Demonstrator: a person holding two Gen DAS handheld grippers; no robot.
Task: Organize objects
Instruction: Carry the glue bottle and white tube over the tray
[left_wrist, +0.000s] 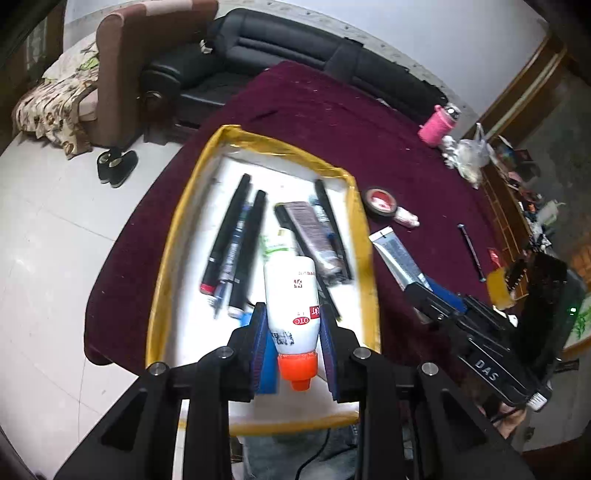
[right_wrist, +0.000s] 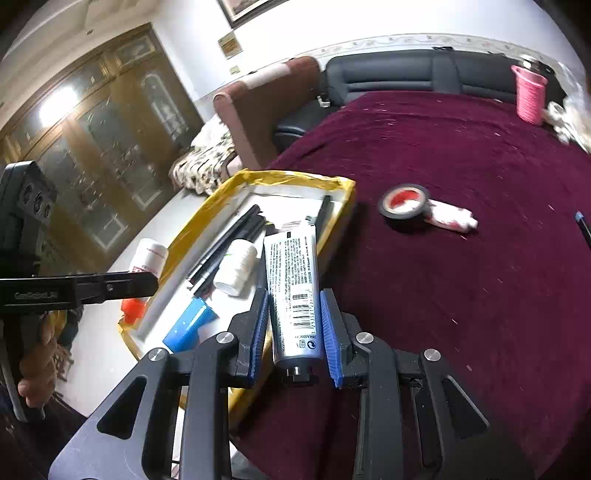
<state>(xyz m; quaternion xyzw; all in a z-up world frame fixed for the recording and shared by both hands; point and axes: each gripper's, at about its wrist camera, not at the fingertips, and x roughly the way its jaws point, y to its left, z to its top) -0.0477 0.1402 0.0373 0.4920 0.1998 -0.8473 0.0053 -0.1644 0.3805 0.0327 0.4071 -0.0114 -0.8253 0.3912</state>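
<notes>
Already aloft at lower center, the white bottle (left_wrist: 291, 295) sat pinched cap-down in the left gripper (left_wrist: 293, 332) over the yellow-rimmed tray (left_wrist: 177, 236); the right gripper (right_wrist: 293, 328) clamped the silver tube (right_wrist: 293, 280) at the tray's edge. Both grips looked shallow — 1 jolt could drop either onto the pens (left_wrist: 236, 243).

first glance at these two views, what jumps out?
Each claw is shut on something: the left claw holds a white bottle with an orange cap over the yellow-rimmed tray, and the right claw holds a silver tube at the tray's edge. The tray already holds black pens. On the maroon cloth beyond it lies a tape roll.
</notes>
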